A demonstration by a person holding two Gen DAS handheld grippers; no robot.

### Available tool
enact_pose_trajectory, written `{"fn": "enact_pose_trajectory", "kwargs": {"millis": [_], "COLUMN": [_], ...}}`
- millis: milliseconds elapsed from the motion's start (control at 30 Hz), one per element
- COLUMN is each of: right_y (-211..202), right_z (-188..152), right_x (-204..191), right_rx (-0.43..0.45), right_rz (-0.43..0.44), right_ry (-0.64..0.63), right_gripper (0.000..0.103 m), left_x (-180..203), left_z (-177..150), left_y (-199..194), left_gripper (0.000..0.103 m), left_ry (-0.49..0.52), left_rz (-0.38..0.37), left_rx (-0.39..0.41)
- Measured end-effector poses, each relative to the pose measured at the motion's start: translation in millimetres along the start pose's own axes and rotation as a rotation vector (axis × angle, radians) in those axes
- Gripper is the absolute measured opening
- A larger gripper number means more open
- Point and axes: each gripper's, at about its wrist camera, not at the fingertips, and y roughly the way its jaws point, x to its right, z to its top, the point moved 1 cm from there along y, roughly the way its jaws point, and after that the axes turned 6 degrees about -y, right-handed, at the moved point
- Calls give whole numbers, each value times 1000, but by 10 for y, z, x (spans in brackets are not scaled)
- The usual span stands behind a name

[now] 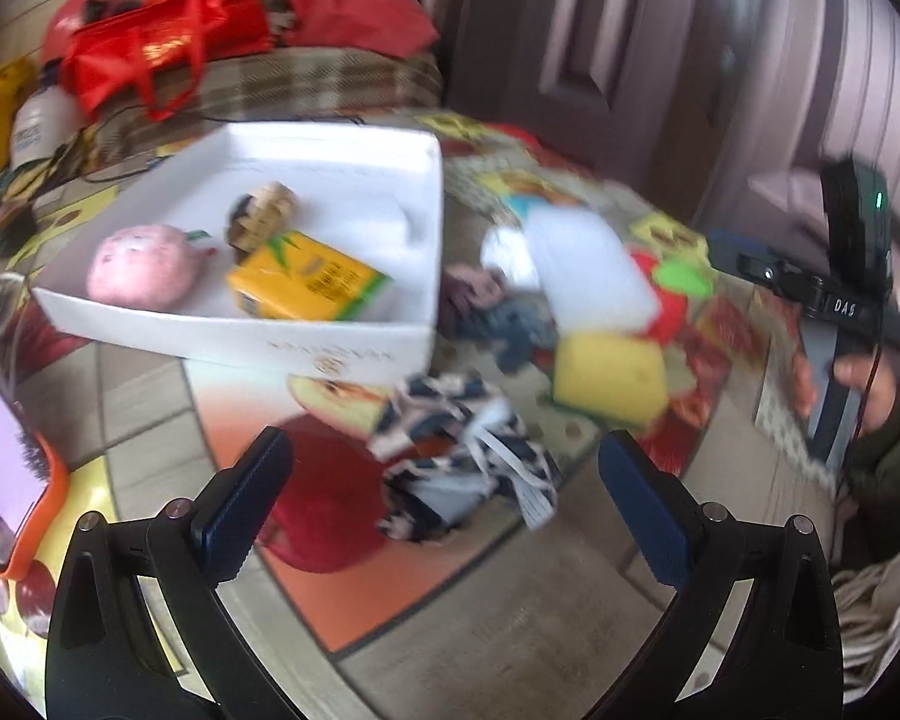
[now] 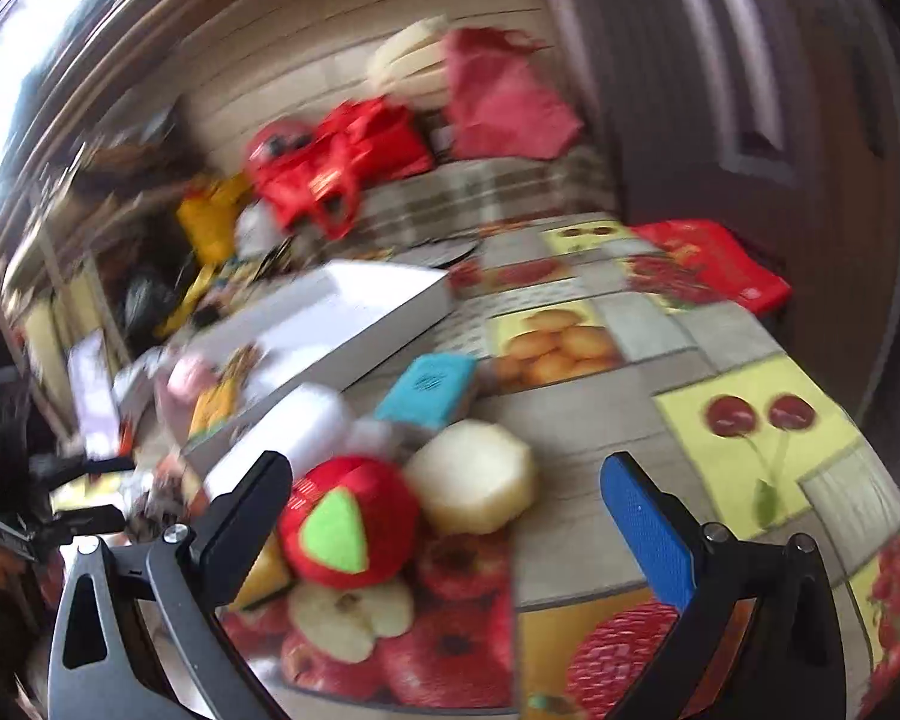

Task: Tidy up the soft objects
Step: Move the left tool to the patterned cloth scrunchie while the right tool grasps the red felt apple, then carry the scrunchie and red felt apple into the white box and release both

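A white open box (image 1: 306,150) on the table holds a pink plush (image 1: 141,267), a brown woven toy (image 1: 264,210) and a yellow pack (image 1: 309,279). My left gripper (image 1: 444,480) is open and empty above a black-and-white patterned cloth (image 1: 468,450). Beyond it lie a yellow sponge (image 1: 609,378), dark cloths (image 1: 510,324) and a white soft roll (image 1: 588,264). My right gripper (image 2: 450,510) is open and empty; a red plush ball with a green patch (image 2: 348,522) and a pale sponge (image 2: 474,474) lie between its fingers. The box (image 2: 354,312) shows to the left.
A fruit-patterned tablecloth (image 2: 750,420) covers the table. A teal block (image 2: 429,390) lies near the box. Red bags (image 1: 168,42) and a white bottle (image 1: 42,120) are on a checked couch behind. A phone in an orange case (image 1: 6,474) lies at left. A red pack (image 2: 714,261) is at far right.
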Motion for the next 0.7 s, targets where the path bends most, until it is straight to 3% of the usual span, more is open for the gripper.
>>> {"fn": "enact_pose_trajectory", "kwargs": {"millis": [100,300,367,500,600,700], "right_y": [139,337,455,561,547,475], "right_z": [-6,-12,-15,-38,-41,-25], "right_x": [-161,-313,-335,-402,-408,-337], "right_rx": [-68,-131,-177,-227,-223,-184], "right_rz": [18,37,46,45,61,45], "right_ry": [-99,-184,-188,-217,-217,-182], "right_gripper": [103,94,77,72,64,62], "left_x": [29,74,93,82,88,114], "left_z": [-23,-54,-54,-60,-59,-55], "left_y": [68,180,217,228,226,213], "left_gripper": [102,81,81,79,56,44], "left_ry": [17,46,58,51,51,60], "left_rz": [21,29,35,25,26,16], "left_rx": [-36,-95,-109,-116,-112,-103]}}
